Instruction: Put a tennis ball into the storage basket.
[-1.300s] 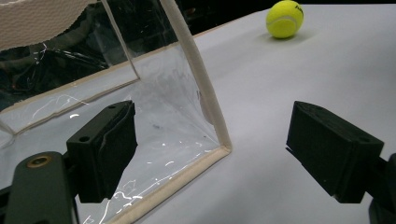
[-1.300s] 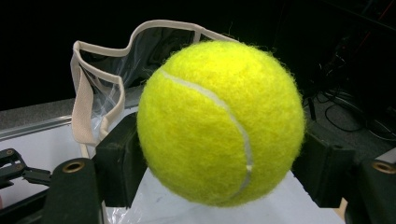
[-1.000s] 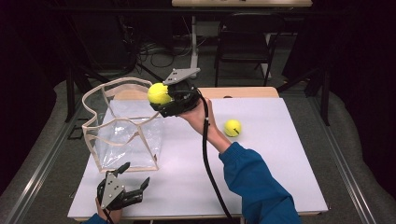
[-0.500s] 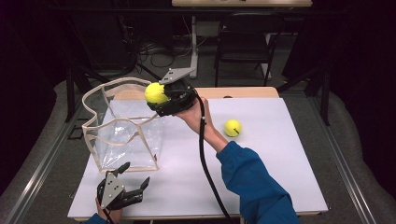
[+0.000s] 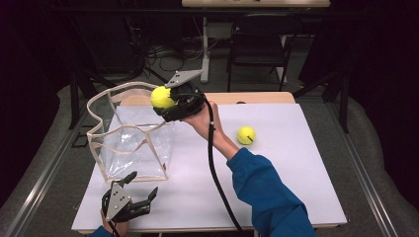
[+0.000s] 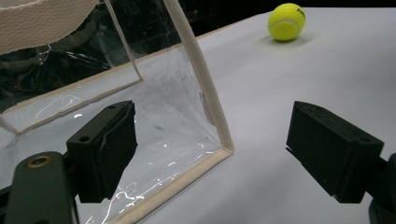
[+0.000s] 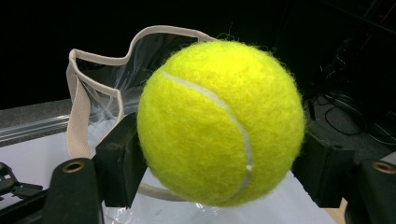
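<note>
Right tongs point(image 5: 165, 101): jaws clamped on a tennis ball point(image 5: 162, 97), one black pad on each flank of it. In the right gripper view the held ball point(image 7: 219, 123) bulges well past both pads, seam running diagonally across its face; grip looks centred, no sign of slip that I can see.

Left tongs point(image 5: 129, 197): jaws spread wide, nothing between them, parked at the near edge of the white table point(image 5: 296, 163). In the left gripper view the near bottom corner of the clear bag point(image 6: 205, 107) stands just ahead of my left jaws, apart from them, not touching.

Key relation: the clear bag point(image 5: 129, 143) stands upright with its tan-trimmed mouth open to the top. From my right tongs the mouth lies just beyond and below the ball; the ball hangs at the rim's far right corner, over the trim or a little inside it, which I cannot settle from the high view. The mouth's long axis runs roughly across my right tongs' pointing line. In the right gripper view the rim point(image 7: 93, 70) curves behind and left of the ball.

Judgement: the drop needs the ball fully clear of the trim before the jaws let go; the right hand is the nearer one.

Second ball point(image 5: 246, 135) lies on the table, well apart, on the elbow side of my right tongs.
</note>
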{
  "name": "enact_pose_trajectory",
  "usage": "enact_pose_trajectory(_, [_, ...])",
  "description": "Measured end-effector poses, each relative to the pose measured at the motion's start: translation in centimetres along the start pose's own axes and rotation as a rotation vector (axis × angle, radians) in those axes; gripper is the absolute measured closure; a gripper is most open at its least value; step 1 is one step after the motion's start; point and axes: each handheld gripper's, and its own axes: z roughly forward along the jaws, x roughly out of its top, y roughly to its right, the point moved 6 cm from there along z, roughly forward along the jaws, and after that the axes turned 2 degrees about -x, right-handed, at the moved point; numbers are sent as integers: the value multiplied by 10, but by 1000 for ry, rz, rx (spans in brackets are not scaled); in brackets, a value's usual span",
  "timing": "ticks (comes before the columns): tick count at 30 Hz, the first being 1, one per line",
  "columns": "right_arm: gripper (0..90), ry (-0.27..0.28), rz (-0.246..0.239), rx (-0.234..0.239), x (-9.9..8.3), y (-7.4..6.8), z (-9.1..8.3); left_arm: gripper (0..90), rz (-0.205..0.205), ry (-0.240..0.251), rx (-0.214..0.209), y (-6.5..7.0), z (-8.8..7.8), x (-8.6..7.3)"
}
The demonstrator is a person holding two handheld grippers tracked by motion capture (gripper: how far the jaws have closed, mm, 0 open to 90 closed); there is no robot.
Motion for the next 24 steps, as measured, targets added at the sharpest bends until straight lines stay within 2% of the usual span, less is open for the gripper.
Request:
enact_pose_trajectory(20, [263, -12, -19, -2, 5, -3, 8, 159, -4, 1, -2, 0, 0, 0])
enact_pose_trajectory(24, [262, -16, -11, 0, 6, -4, 11, 159, -4, 2, -1, 0, 0, 0])
